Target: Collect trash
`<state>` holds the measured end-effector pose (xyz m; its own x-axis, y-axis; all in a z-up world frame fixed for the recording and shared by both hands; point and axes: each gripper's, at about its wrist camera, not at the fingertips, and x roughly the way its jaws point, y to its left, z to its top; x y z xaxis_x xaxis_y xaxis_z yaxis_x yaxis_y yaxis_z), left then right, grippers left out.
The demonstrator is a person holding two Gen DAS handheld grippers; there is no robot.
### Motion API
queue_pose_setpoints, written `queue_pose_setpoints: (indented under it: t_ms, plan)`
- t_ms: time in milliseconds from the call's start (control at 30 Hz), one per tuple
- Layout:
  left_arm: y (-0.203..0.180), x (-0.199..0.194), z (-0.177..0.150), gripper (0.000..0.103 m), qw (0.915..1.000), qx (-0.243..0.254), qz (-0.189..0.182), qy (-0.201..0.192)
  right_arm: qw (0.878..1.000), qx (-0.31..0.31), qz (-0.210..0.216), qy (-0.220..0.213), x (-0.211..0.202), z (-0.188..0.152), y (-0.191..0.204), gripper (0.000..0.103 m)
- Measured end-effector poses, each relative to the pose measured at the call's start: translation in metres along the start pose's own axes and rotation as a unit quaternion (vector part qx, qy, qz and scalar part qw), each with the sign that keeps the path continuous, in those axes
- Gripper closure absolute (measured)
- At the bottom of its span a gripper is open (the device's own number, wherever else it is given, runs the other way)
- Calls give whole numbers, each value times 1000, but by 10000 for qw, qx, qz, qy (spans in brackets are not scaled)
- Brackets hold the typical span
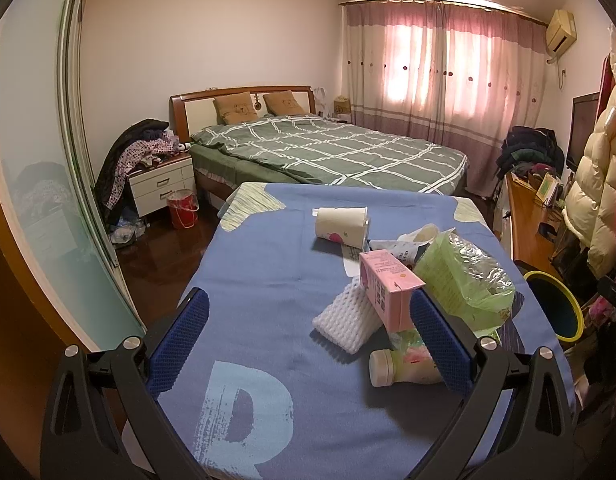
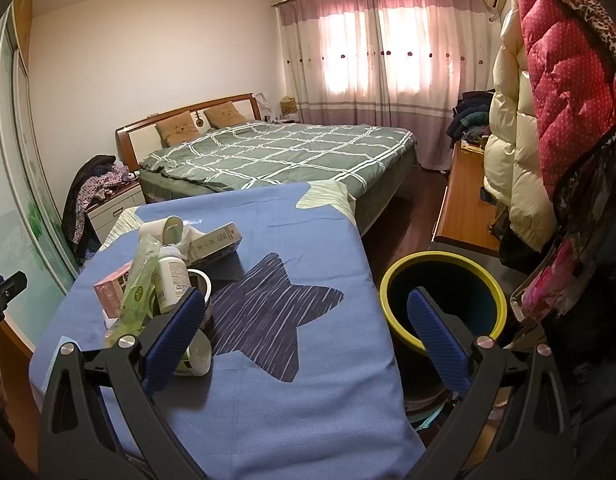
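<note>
- The trash sits in a loose heap on the table (image 1: 268, 280), which is draped in a blue cloth, toward the side nearest the bin (image 2: 391, 280).
- In the heap: a pink carton (image 1: 387, 284) standing tilted, propped against a white foam net (image 1: 345, 318) that lies flat on the cloth.
- Just behind the carton, a crumpled green bag (image 1: 463, 276); farther back, a paper cup (image 1: 339, 222) on its side, open end toward the bag.
- Nearest the left gripper, a small white bottle (image 1: 403, 366) lies on its side, cap pointing left.
- From the right wrist view the same heap shows a taller white bottle (image 2: 172, 272) standing upright, a metal can (image 2: 202, 284) beside it, and a long box (image 2: 216, 240) behind.
- The left gripper (image 1: 308, 340) is over the cloth with its jaws spread wide, empty; its right finger (image 1: 435, 336) overlaps the carton and small bottle in the picture, but I cannot tell whether it touches them.
- The right gripper (image 2: 308, 336) is also wide open and empty; its left finger is near the can, its right finger shows over the bin's mouth.
- The bin, yellow-rimmed with a dark inside, stands on the floor just beside the table's edge.
- Beyond the table, a bed (image 1: 327, 148) with a green checked cover, and pink curtains (image 1: 447, 72) lit from behind.
- Coats (image 2: 547, 100) hang at the right.
</note>
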<state>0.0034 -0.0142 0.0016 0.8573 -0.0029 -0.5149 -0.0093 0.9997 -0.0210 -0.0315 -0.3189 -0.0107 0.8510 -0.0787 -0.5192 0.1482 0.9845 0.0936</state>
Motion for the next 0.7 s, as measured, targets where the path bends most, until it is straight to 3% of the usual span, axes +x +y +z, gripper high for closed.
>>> queue_pose_setpoints:
  t_ms: [700]
  plan:
    - [-2, 1, 0, 4, 10000, 9, 13, 4, 10000, 7, 7, 1, 1, 0, 0, 6]
